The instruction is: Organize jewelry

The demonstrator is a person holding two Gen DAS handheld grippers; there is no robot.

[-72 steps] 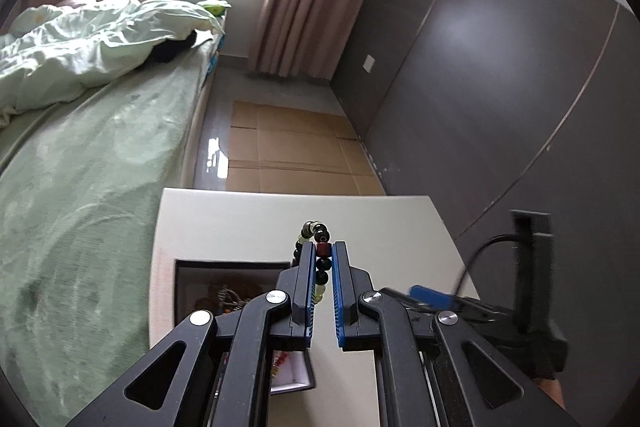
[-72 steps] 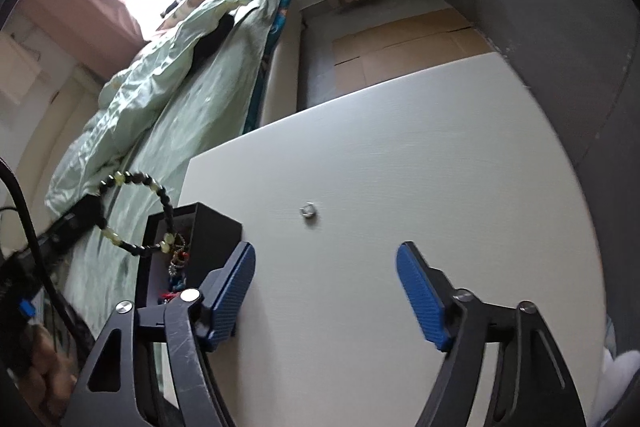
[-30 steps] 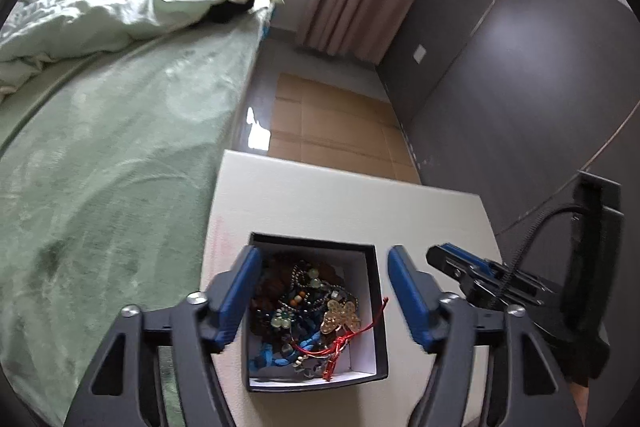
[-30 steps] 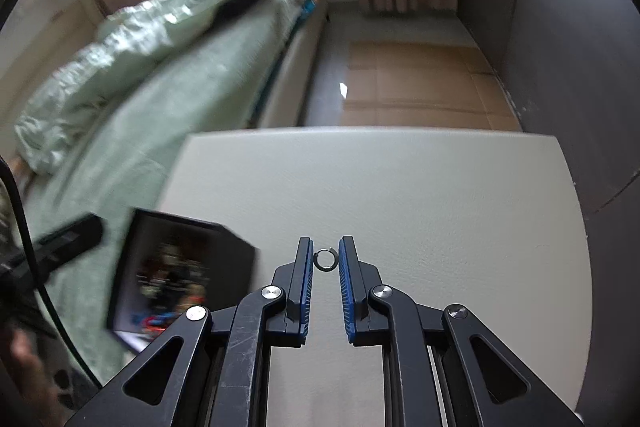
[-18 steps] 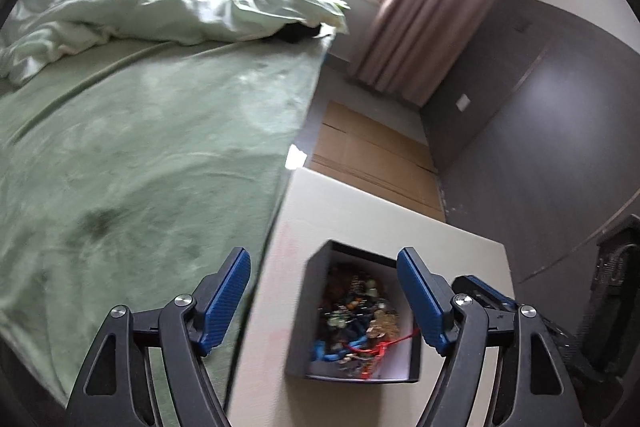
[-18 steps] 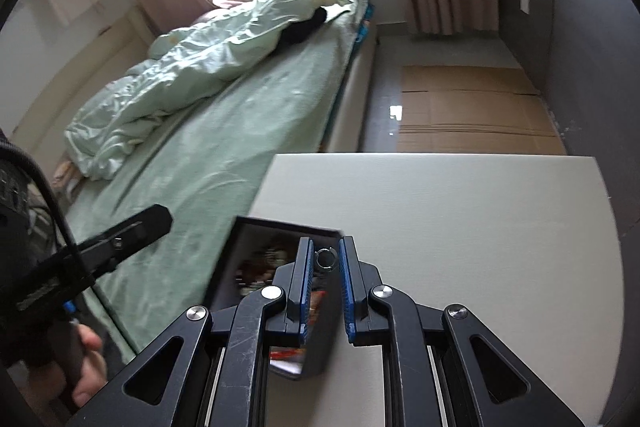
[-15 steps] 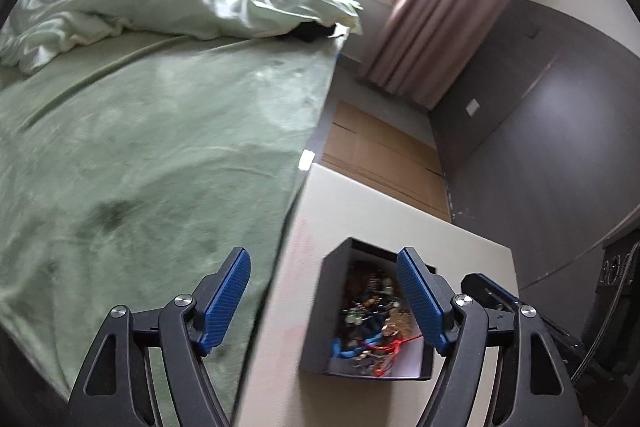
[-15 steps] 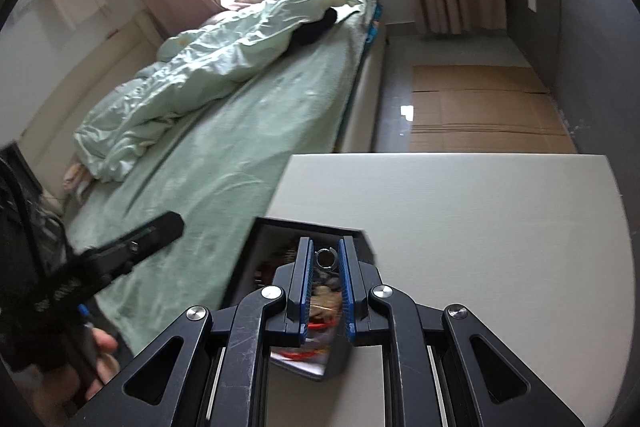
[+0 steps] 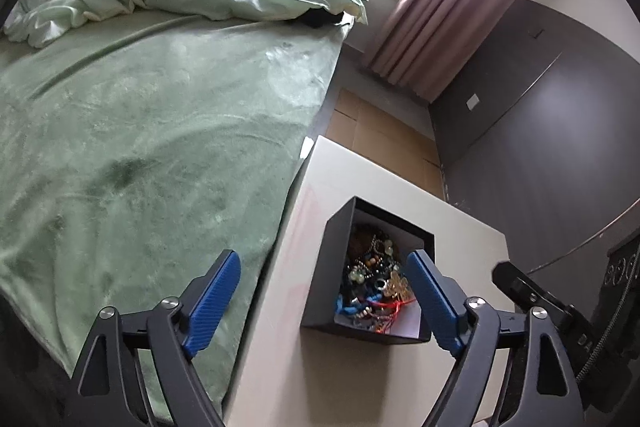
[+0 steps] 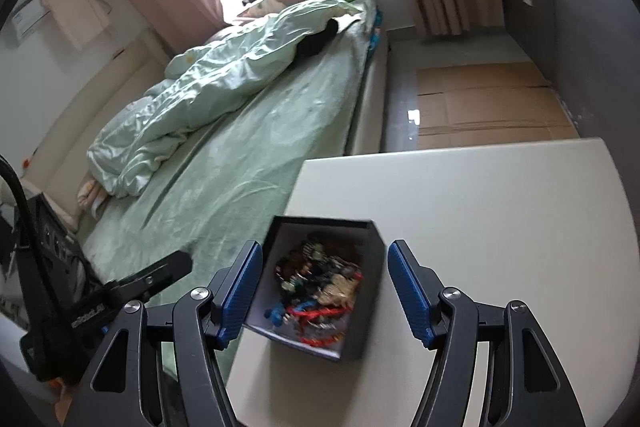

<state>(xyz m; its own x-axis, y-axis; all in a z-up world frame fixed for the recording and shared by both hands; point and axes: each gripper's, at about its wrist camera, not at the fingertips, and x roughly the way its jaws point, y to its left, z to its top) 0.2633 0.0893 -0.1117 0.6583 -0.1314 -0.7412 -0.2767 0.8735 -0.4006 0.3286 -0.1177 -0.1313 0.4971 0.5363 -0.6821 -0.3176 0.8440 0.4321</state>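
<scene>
We are hovering our right gripper directly over the black jewelry box, its jaws opening with nothing pinched between them, the heap of beads and chains lying straight below. Our left gripper is hanging off the box's left side near the table edge, jaws also opening, empty, touching nothing. Beyond, the green bed is running alongside.

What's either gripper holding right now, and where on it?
Nothing. The left gripper and right gripper are both opening, empty, over the black jewelry box.
</scene>
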